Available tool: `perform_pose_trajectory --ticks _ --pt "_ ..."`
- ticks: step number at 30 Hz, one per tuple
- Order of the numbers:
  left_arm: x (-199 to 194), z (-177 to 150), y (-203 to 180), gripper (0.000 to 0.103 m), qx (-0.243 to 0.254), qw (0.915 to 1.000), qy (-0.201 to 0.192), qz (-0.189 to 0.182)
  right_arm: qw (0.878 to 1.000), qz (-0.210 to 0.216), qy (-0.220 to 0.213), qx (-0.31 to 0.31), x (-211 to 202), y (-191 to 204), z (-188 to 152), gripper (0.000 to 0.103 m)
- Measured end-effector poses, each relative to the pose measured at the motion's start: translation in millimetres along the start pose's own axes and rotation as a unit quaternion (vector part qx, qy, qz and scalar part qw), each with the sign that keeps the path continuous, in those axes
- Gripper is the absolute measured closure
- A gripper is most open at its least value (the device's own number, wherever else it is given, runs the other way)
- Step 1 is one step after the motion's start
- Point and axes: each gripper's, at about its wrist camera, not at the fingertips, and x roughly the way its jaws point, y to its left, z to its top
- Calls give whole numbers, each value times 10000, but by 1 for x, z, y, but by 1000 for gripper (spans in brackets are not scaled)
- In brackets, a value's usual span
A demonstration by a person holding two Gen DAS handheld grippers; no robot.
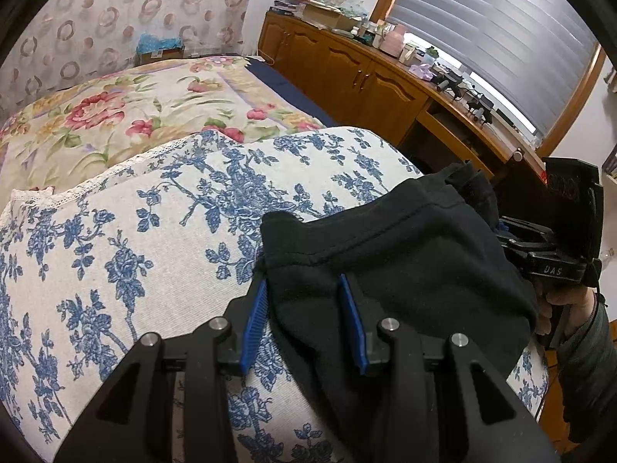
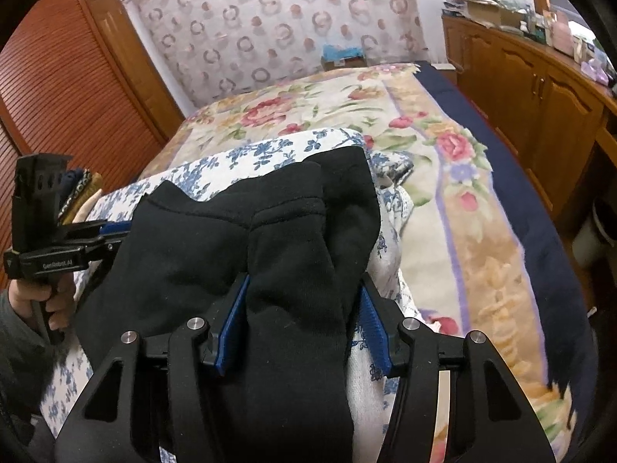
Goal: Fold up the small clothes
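I see one soft black cloth garment (image 1: 405, 270) on the blue-flowered white cushion (image 1: 135, 250). My two grippers, left gripper (image 1: 304, 320) and right gripper (image 2: 300, 320), each hold its near edge, jaws narrow.

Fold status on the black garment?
Done: black garment lies on the blue-floral cloth, bunched, no neat fold visible. In hand: left hand-held gripper and right hand-held gripper each have garment fabric between their blue pads. Left: fold and flatten it.

The right gripper (image 1: 555, 266) bore "DAS" on its body, and the left gripper (image 2: 58, 264) bore "GenRobot.AI".
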Motion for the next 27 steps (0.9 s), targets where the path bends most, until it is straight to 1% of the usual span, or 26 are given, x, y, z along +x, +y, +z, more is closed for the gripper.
perform_pose_trajectory --ticks 1,2,3,5,6,9,10,12,15,16,18,22,27 --pt "1 -1 1 86 -77 9999 26 -140 10000 72 -16 -10 0 0 -1 58" --pt "2 -1 2 90 -152 9996 39 -233 9999 119 -45 -39 -2 0 -2 65" --pt "1 -2 2 93 -150 9996 19 -243 9999 117 -77 -87 -4 1 -2 72" --pt "-3 -1 -1 95 -126 9997 -41 -205 9995 -34 -210 -230 -13 5 -1 81" --pt "-7 0 -2 96 -144 9996 -100 -225 9990 -33 -332 -295 -20 8 0 83" --pt "-27 0 -13 96 26 9990 -363 -276 9973 -92 -578 -438 -34 17 -1 85" --pt "-37 1 -19 96 98 9983 -500 -299 9965 -67 -697 -462 -41 20 -1 85" --pt "-50 0 -24 96 169 9972 -653 -317 9948 -58 -877 -506 -52 27 1 85" --pt "-73 0 -32 96 223 9947 -933 -371 9915 -54 -1123 -650 -68 40 6 86" --pt "-86 -1 -34 96 231 9932 -1082 -375 9901 -51 -1204 -715 -73 46 8 86" --pt "-102 -3 -35 96 248 9909 -1282 -340 9880 -40 -1297 -843 -79 57 14 86" --pt "-144 -9 -28 96 241 9850 -1704 -152 9826 108 -1461 -1139 -83 83 32 86" --pt "-200 -26 -8 96 217 9760 -2139 360 9731 423 -1576 -1627 -74 133 56 86"
